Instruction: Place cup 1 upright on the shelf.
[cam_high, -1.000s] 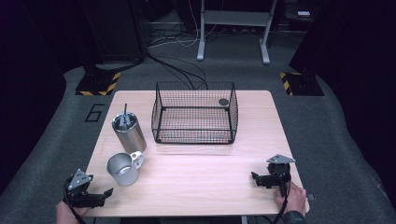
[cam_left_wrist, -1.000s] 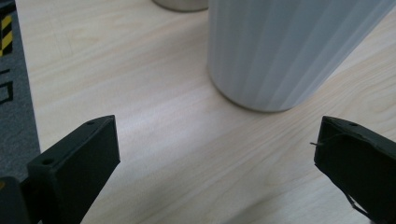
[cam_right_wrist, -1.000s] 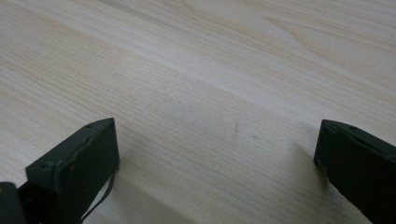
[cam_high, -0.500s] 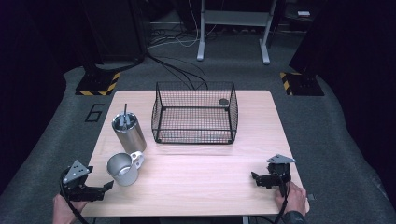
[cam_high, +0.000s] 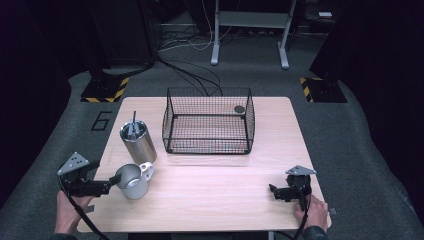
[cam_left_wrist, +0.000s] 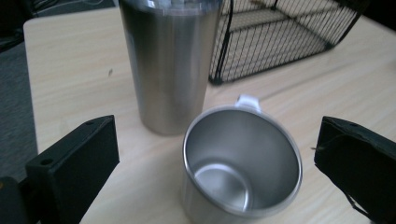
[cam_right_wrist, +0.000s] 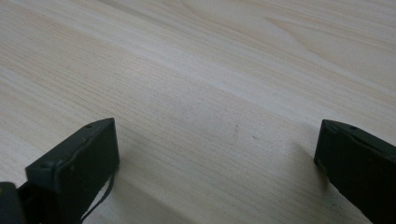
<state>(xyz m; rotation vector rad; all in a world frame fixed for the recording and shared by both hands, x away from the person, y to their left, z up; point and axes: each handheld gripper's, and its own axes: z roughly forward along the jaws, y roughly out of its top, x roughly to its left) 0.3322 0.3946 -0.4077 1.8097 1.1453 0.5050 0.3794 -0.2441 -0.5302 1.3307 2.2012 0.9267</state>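
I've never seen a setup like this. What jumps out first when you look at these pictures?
Probably the black wire basket standing at the middle of the far side of the wooden table. Next come two shiny steel vessels near the left edge: a tall tumbler with something sticking out of it, and in front of it an empty mug. The left gripper, jaws wide open, reaches for that mug.

Bright table (cam_high: 210, 175), dark surroundings; close views slightly soft

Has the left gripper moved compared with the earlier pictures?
Yes. The left gripper has moved forward and inward toward the mug, which stays beside the tumbler; its open jaws now reach the mug.
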